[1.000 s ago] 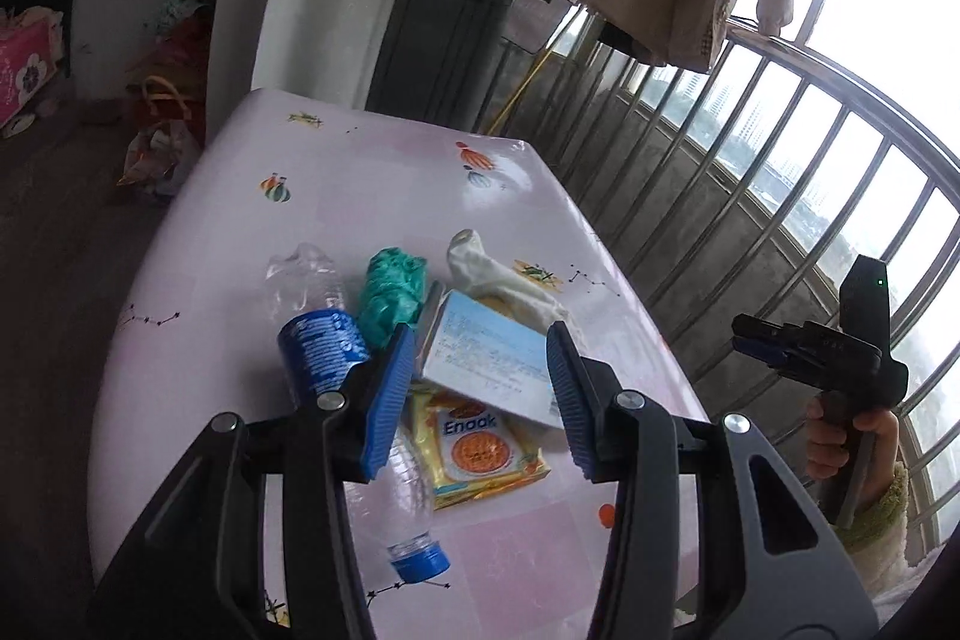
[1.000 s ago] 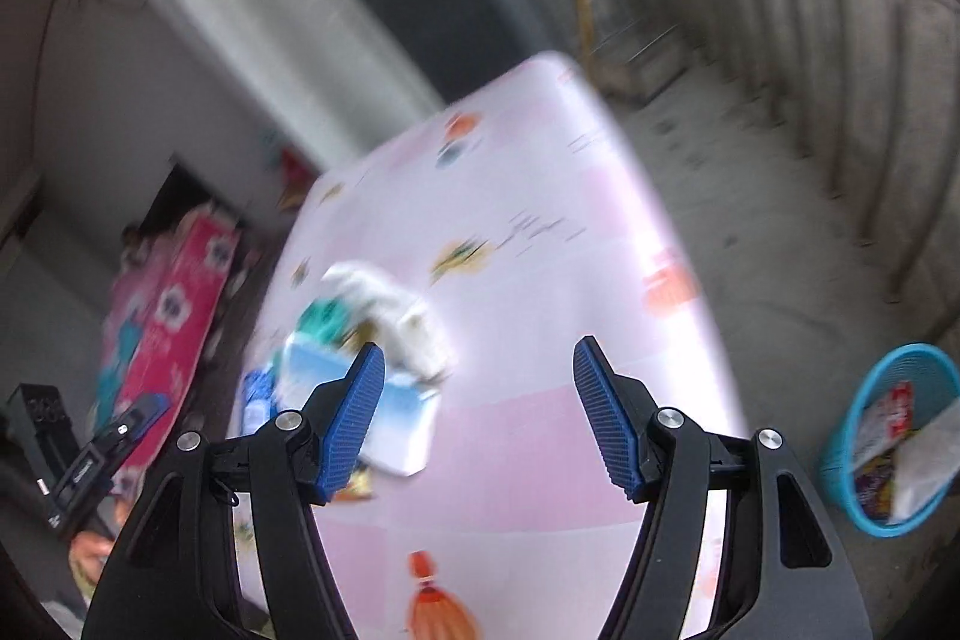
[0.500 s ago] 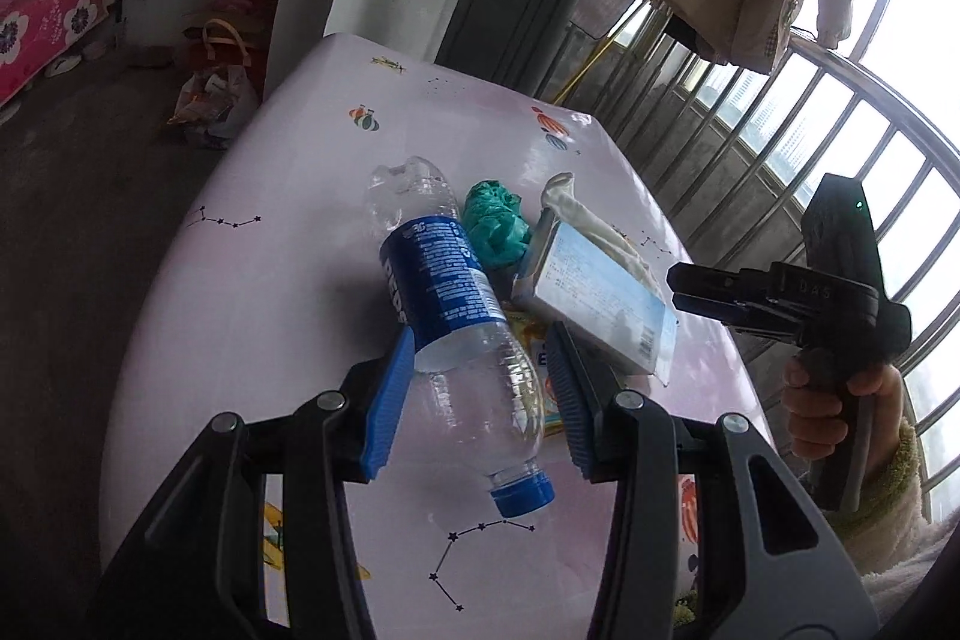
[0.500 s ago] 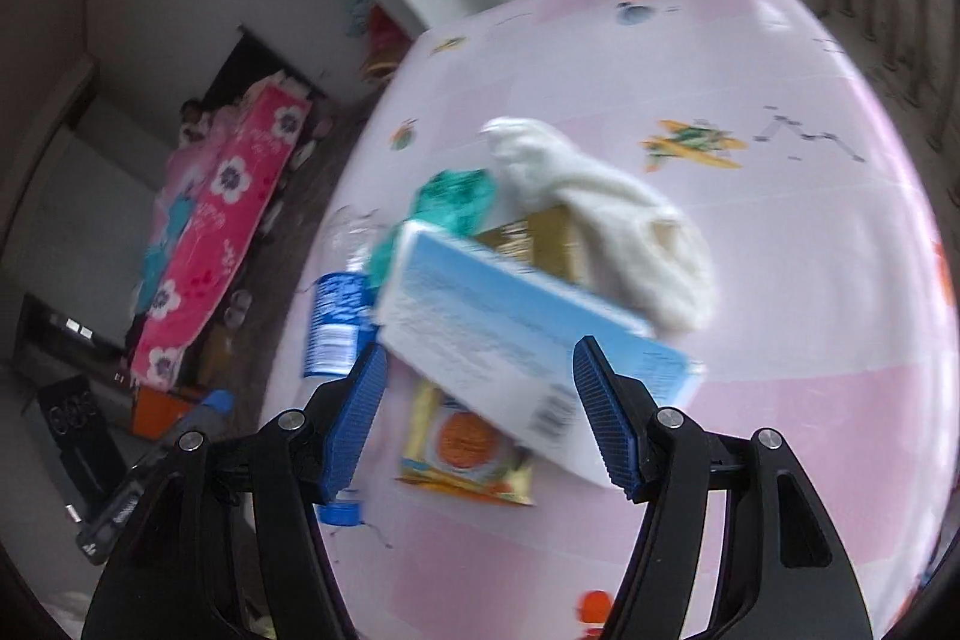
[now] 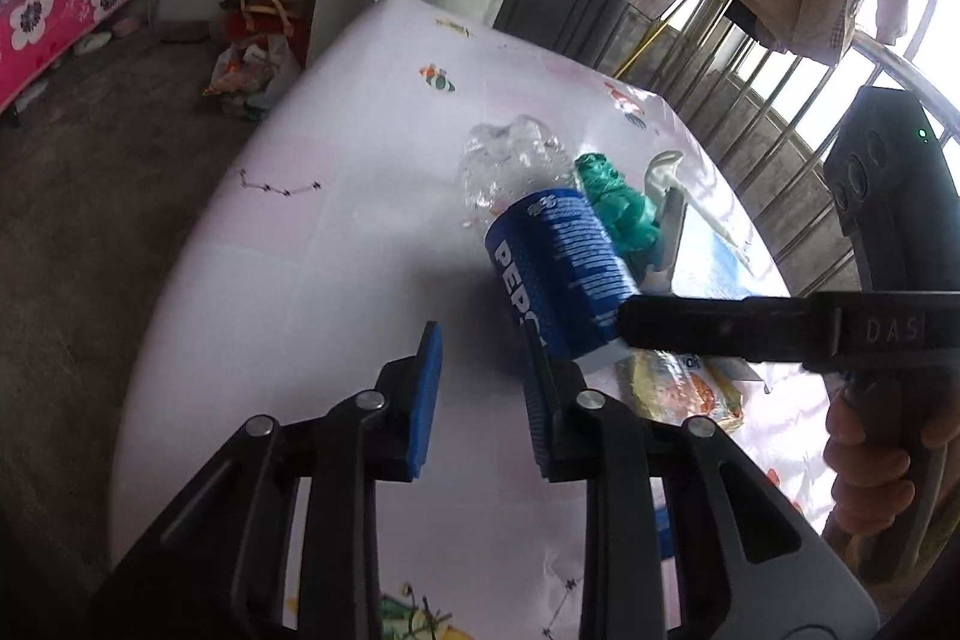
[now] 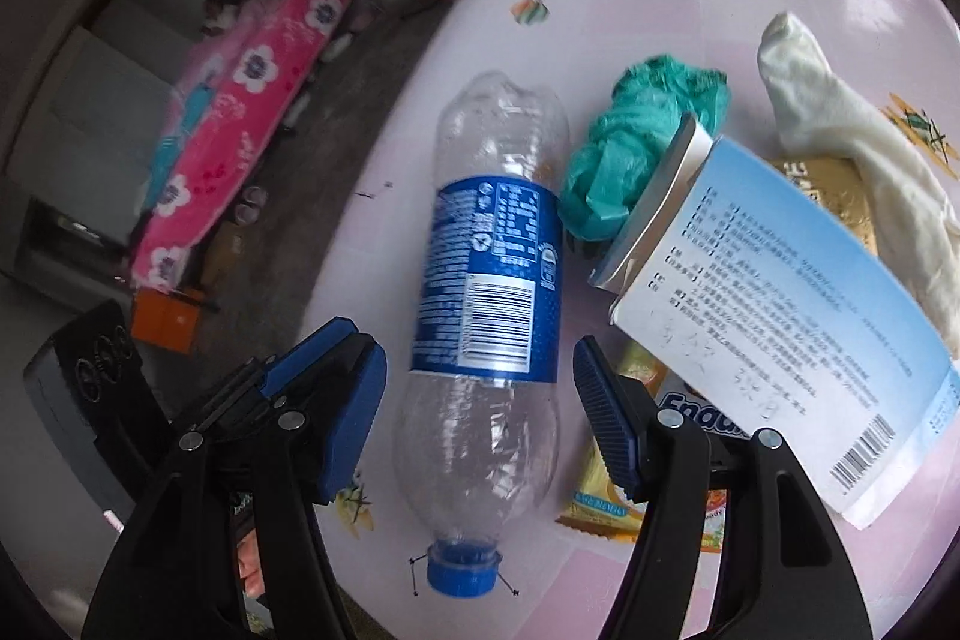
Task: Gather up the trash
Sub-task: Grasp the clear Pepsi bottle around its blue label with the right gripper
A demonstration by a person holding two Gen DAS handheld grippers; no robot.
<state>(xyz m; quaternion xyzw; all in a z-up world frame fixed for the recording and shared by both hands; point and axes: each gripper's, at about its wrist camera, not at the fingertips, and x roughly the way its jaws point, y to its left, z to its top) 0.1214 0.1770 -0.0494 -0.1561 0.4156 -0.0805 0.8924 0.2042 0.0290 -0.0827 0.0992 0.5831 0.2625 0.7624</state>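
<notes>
Clear plastic bottle (image 6: 486,316) lies between my right gripper's (image 6: 480,388) wide-open jaws — straddled for pickup; my left gripper (image 5: 480,394) is closing, empty.

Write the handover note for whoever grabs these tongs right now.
Left tongs: closing, nothing between the pads, over bare tablecloth beside the bottle.
Right tongs: open, straddling the plastic bottle, not gripping it.
On the table: bottle lying flat, green bag, blue-white box, white cloth, yellow snack wrapper.
Done: nothing picked up in view.
Left: grab the bottle, then clear the rest.
</notes>
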